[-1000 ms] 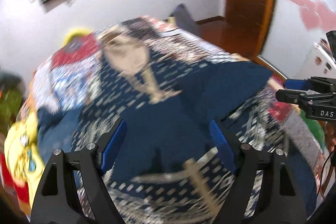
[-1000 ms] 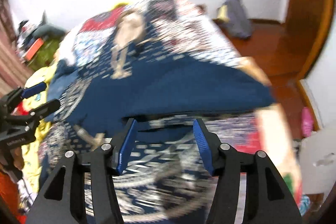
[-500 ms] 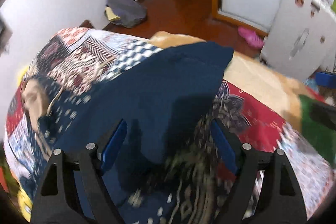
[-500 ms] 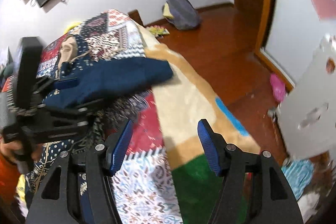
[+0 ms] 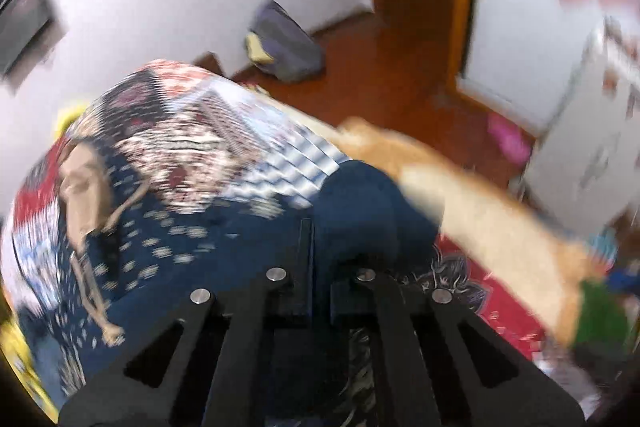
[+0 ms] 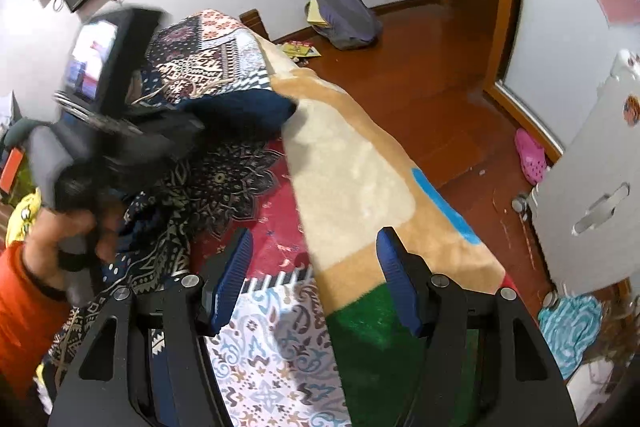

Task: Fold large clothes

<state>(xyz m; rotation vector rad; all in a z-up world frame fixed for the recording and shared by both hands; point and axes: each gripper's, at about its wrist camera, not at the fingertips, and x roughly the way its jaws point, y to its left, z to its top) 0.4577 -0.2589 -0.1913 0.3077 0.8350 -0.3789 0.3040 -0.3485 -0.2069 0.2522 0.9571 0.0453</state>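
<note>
Only rightward: pink slipper (image 6: 530, 157).

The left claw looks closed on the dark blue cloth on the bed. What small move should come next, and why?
Probably draw the left claw back across the bed, carrying the fold it has just closed on. Its fingers pinch the dark blue garment, which lies bunched on the patterned bedspread. The right claw hangs open over the bedspread, holding nothing, so it could then help.

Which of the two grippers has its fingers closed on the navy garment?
The left gripper: its jaws have just closed on the navy garment, while the right gripper stands open over the bedspread.
</note>
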